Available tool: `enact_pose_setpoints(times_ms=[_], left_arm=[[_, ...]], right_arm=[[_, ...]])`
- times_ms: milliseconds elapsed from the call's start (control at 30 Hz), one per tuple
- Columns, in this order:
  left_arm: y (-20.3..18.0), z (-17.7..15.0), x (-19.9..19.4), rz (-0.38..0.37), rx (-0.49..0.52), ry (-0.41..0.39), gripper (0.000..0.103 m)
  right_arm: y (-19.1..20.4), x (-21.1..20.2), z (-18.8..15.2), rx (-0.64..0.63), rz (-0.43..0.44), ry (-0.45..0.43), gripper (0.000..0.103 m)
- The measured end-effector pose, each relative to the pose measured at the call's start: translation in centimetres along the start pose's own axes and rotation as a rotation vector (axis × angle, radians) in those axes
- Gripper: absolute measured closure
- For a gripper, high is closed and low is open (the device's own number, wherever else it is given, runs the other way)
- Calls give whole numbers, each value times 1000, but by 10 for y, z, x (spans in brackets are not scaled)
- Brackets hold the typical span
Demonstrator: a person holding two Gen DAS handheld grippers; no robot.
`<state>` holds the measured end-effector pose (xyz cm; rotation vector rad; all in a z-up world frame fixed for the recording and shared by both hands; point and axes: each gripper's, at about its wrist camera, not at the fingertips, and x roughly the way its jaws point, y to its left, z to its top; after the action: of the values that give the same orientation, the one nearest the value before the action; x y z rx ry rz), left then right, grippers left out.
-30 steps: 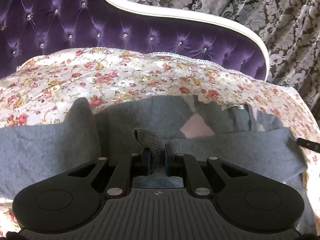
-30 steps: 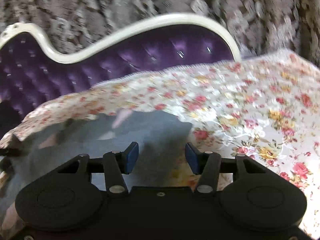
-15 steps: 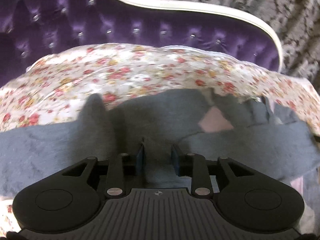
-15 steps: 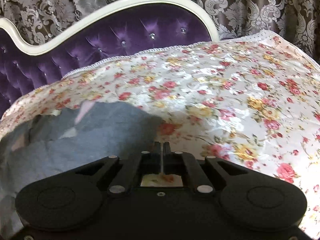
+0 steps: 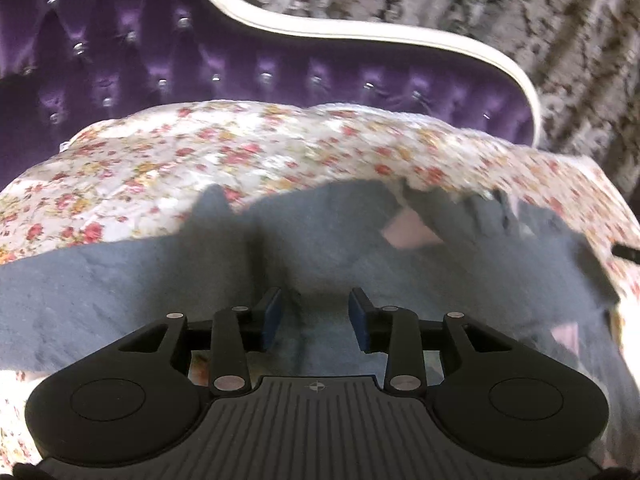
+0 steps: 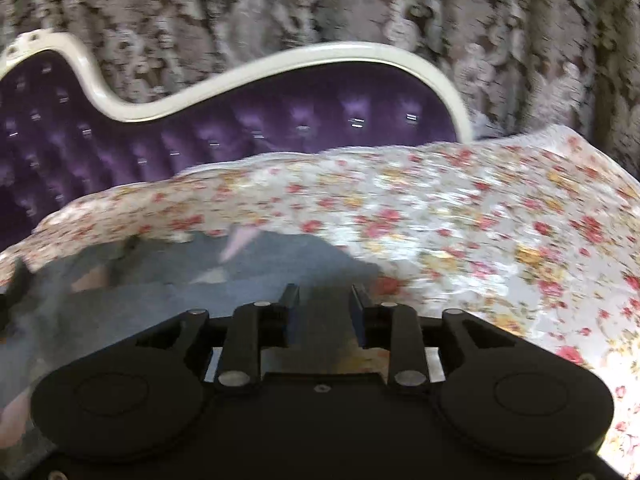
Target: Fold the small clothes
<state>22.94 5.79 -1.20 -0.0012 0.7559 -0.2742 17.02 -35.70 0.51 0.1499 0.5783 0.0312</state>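
Over the flowered bed, the left hand-held gripper [image 5: 314, 318] hangs tilted down with its blue-padded jaws a modest way apart and opening; grey cloth lies under the gap, but nothing is pinched between the pads. The right hand-held gripper [image 6: 324, 312] is much the same, jaws partly apart and opening, empty, poised over the edge where cloth gives way to bedspread.

The grey garment [image 5: 120, 280] lies flat on the floral bedspread [image 5: 200, 160], directly below and ahead of the left gripper. Its long axis runs crosswise to both grippers, side to side along the near part of the bed. It has pale pink patches [image 5: 408, 232] where the inside shows. I judge the left hand to be the nearer one to the bulk of the cloth; the right stands at the garment's right-hand end, with bare bedspread beyond it. Any next fold would seem to turn on each gripper taking hold of the cloth edge just below it.

The left view shows the garment's full spread and a dark tip [image 5: 628, 251] at its right edge, probably the other gripper. The right view shows only the garment's end [image 6: 280, 264], but more open bedspread, the purple tufted headboard [image 6: 240, 136] and the patterned curtain [image 6: 320, 8].
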Motion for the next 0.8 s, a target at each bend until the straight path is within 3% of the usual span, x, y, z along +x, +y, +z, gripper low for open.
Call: enact_pose_setpoints(times_ms=[67, 200, 333, 500, 600, 800], left_arm=[[-9, -3, -1, 5, 27, -15, 68], [-24, -2, 20, 32, 77, 37, 68], [-25, -3, 43, 89, 54, 62, 68], [-22, -4, 47, 109, 30, 85, 64], [-20, -6, 41, 103, 40, 118, 64], [-12, -17, 25, 58, 16, 155, 64]], right_arm=[[8, -2, -1, -11, 27, 2, 63], [20, -2, -4, -18, 74, 10, 63], [31, -3, -11, -32, 92, 13, 63], [43, -4, -20, -38, 121, 30, 61], [49, -4, -25, -38, 139, 40, 54], [71, -8, -31, -75, 189, 42, 54]])
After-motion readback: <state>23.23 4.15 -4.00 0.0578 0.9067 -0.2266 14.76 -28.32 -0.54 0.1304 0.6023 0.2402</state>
